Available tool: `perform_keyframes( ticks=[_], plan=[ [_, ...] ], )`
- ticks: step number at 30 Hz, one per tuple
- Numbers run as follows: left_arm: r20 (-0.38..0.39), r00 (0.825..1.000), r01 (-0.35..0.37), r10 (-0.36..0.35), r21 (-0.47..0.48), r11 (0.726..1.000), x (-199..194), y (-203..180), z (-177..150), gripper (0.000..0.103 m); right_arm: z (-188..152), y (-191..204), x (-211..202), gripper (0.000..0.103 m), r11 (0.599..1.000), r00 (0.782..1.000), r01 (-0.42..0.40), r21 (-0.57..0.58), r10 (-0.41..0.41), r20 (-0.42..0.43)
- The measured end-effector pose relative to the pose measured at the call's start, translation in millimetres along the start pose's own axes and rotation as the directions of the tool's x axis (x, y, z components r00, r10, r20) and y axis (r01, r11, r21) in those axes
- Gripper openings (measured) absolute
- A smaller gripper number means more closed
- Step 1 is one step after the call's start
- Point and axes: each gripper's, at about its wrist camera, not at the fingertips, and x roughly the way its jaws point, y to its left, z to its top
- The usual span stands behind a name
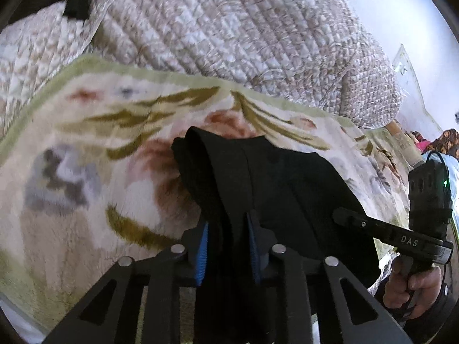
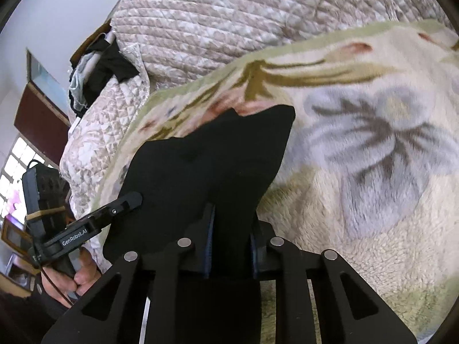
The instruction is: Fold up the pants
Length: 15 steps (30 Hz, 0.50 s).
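Note:
The black pants [image 1: 258, 177] hang bunched over a cream floral fleece blanket [image 1: 86, 143]. My left gripper [image 1: 228, 240] is shut on a fold of the pants between its blue pads. My right gripper [image 2: 231, 238] is shut on another part of the pants [image 2: 206, 157], which drape forward from its fingers above the blanket [image 2: 373, 143]. The right gripper also shows at the right of the left wrist view [image 1: 341, 216], touching the black cloth. The left gripper shows at the left of the right wrist view [image 2: 134, 199].
A quilted beige bedspread [image 1: 243, 28] is heaped behind the blanket. Dark clothes [image 2: 97, 68] lie piled at the bed's far left. A white wall [image 1: 401, 14] and a window [image 2: 14, 166] stand beyond.

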Motion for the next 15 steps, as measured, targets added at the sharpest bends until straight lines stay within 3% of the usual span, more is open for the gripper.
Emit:
perform_keyframes(
  ticks=[15],
  plan=[
    [0.064,0.997,-0.036,0.031,0.078,0.996,-20,-8,39,0.023,32,43,-13,0.016,0.995,0.997,-0.05,-0.088,0.055,0.051]
  ],
)
